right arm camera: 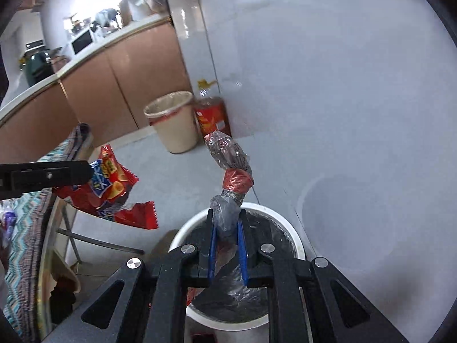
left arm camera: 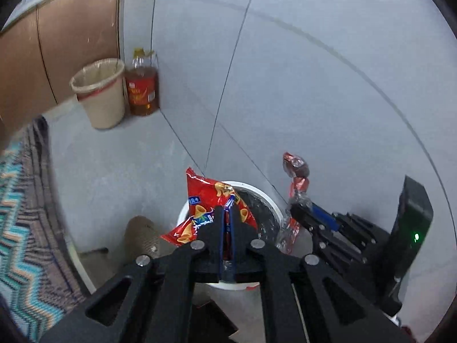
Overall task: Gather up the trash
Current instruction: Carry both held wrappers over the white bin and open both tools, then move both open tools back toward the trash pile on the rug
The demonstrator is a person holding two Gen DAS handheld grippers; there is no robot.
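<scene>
We hold the left gripper (left arm camera: pixel 227 211) over a white bin (left arm camera: pixel 271 197) lined with a dark bag, its fingers (left arm camera: pixel 218 223) pinching a red snack bag (left arm camera: pixel 205 200) that hangs above the near rim. Our right gripper (right arm camera: pixel 227 223) is just beside it, over the same white bin (right arm camera: pixel 297 243), its fingers (right arm camera: pixel 212 243) pinching a crumpled clear plastic wrapper (right arm camera: pixel 228 157) with red and dark patches, which sticks up past the fingertips. From the right wrist view the snack bag (right arm camera: pixel 114 188) hangs left of the bin. Further off, a beige bin (left arm camera: pixel 100 94) with a liner stands on the grey floor (left arm camera: pixel 314 100) against brown cabinets (right arm camera: pixel 137 71), touching or nearly touching a bottle of amber liquid (left arm camera: pixel 142 88). A zigzag-patterned cloth (left arm camera: pixel 20 200) lies at the left.
</scene>
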